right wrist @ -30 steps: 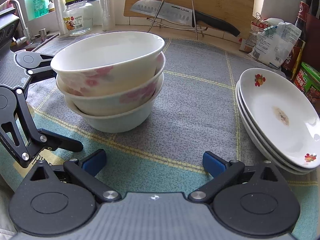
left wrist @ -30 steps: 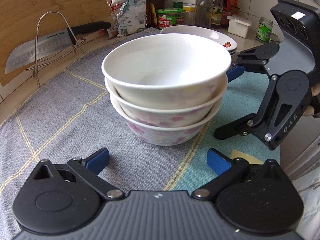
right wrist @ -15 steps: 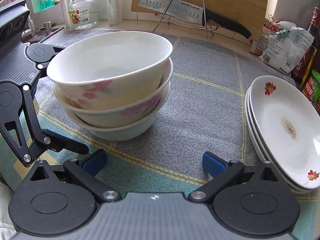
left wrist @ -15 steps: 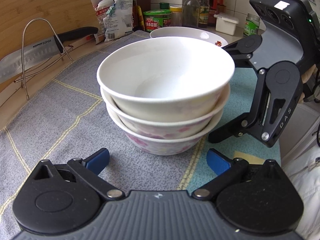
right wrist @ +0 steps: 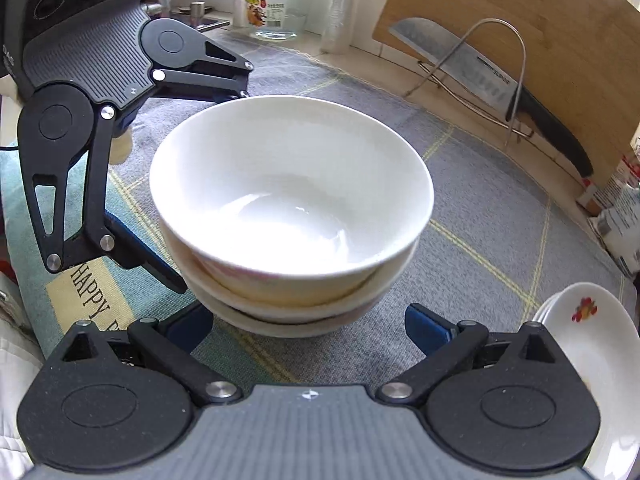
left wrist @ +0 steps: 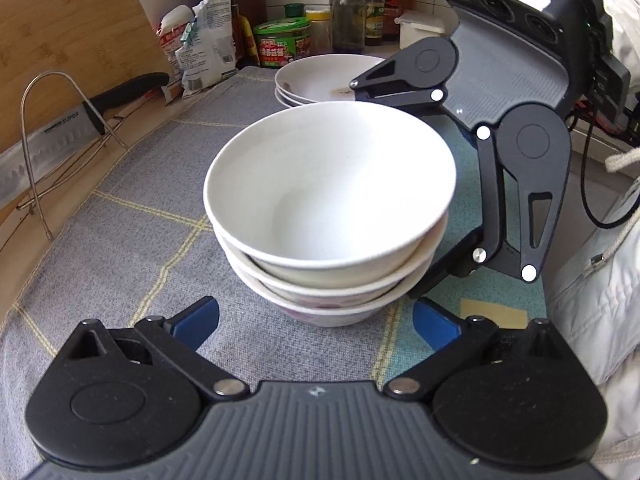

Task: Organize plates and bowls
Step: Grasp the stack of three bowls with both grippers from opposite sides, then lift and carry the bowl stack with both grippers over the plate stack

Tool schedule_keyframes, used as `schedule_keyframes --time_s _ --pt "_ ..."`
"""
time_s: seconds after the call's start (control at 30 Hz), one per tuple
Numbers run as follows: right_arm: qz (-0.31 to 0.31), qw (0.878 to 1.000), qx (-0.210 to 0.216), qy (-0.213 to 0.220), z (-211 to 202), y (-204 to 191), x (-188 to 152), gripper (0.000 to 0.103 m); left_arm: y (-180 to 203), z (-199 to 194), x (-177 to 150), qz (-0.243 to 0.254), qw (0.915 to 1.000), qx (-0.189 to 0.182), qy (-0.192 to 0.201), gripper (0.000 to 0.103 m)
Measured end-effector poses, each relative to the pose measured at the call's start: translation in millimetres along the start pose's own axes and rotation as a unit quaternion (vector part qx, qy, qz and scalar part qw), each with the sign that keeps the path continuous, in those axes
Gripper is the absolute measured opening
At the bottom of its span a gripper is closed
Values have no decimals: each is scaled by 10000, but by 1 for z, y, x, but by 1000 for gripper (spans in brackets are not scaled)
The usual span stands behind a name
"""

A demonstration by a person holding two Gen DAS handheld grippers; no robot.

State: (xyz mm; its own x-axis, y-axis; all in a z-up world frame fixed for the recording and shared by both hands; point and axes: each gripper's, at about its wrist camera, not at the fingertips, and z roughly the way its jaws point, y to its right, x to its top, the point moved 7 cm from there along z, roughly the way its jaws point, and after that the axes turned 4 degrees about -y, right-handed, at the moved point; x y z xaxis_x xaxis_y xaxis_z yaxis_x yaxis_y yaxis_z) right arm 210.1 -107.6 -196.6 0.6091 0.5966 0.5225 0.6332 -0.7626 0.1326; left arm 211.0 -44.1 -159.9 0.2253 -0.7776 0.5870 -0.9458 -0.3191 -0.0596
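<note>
Three white bowls with pink flowers are nested in a stack (left wrist: 328, 200) (right wrist: 292, 184) on a grey checked mat. My left gripper (left wrist: 316, 320) is open, its blue fingertips (left wrist: 196, 318) on either side of the bottom bowl's near side. My right gripper (right wrist: 310, 328) is open too and straddles the stack from the opposite side. Its black linkage (left wrist: 520, 160) shows to the right of the bowls in the left wrist view. I cannot tell whether any pad touches a bowl. A pile of white flowered plates (left wrist: 316, 80) (right wrist: 592, 340) sits apart on the mat.
A cleaver (right wrist: 472, 76) rests in a wire rack (left wrist: 52, 148) against a wooden cutting board (left wrist: 72, 40). Bottles, a green tub (left wrist: 284, 42) and snack bags (left wrist: 196, 48) line the back wall. A glass jar (right wrist: 278, 4) stands near the sink. A white sleeve (left wrist: 600, 280) is at right.
Both grippers have risen and closed in on the bowl stack from opposite sides, now looking down into the top bowl. The bowls and plates have not moved.
</note>
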Motion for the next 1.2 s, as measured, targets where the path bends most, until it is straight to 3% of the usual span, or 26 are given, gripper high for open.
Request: schedule_keyframes --time_s 0.13,0.23,0.3,1.2 --pt "-162 9997 186 3 -4 -1 4 93 0 4 1 48 9999 -137 -6 101" --pt "-228 9994 274 7 -5 -3 3 89 -3 8 0 129 9998 -91 -92 88" --pt "-253 9992 307 -2 -6 -3 4 88 -3 7 0 170 9997 -174 -95 87" --pt "-263 9985 480 -61 -14 -1 3 81 -6 13 13 475 9973 -541 -120 86"
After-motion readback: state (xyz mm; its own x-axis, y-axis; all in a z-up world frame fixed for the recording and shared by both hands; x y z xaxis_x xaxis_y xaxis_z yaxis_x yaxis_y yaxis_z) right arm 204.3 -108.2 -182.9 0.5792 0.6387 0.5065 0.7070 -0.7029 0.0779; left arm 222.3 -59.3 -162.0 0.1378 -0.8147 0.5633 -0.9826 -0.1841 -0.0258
